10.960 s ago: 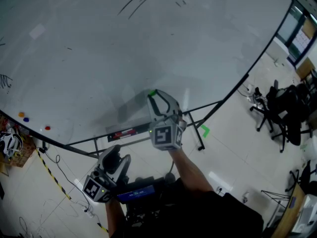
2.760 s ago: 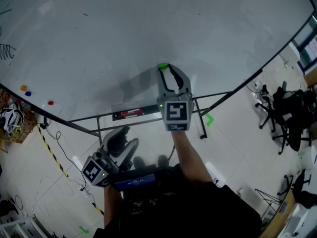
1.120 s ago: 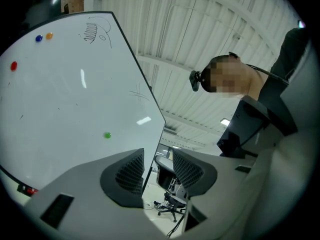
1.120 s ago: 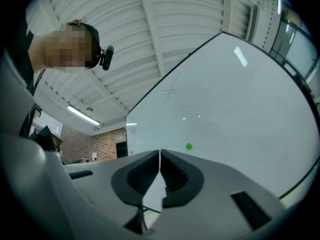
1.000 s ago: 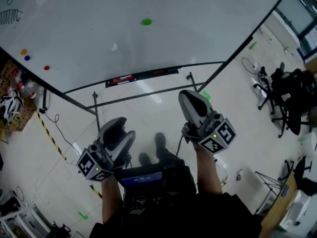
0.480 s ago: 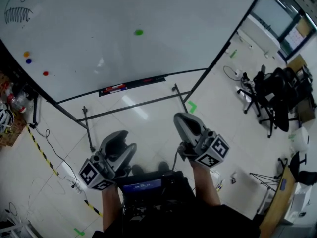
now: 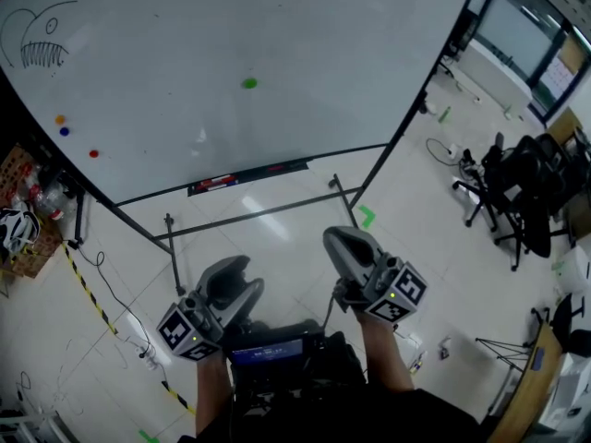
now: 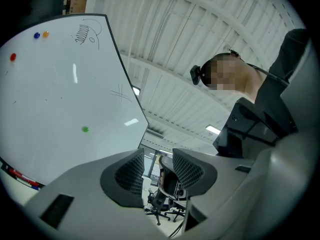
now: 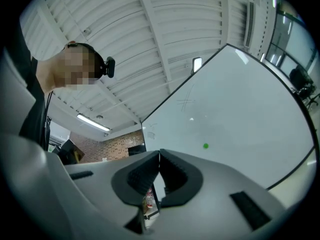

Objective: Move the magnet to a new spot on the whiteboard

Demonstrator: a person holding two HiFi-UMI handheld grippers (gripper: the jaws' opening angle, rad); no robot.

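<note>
The green magnet (image 7: 249,83) sticks alone to the middle of the whiteboard (image 7: 351,44), and nothing touches it. It also shows as a small green dot (image 8: 85,129) in the left gripper view and as another (image 9: 205,145) in the right gripper view. Both grippers hang low in front of the person, well back from the board. My right gripper (image 7: 340,240) is shut with its pads (image 9: 167,166) pressed together and nothing between them. My left gripper (image 7: 231,268) is open, with a clear gap between its ribbed pads (image 8: 132,173), and it is empty.
Red (image 7: 93,153), blue (image 7: 64,131) and orange (image 7: 59,118) magnets sit at the board's left, below a fish drawing (image 7: 42,49). A marker tray (image 7: 245,175) runs under the board on a metal stand (image 7: 172,252). Office chairs (image 7: 522,187) stand at the right. Striped tape (image 7: 92,293) lies on the floor.
The right gripper, earlier at the green magnet on the board, has let it go and come down beside the left. Both grippers and the view have drawn back from the board.
</note>
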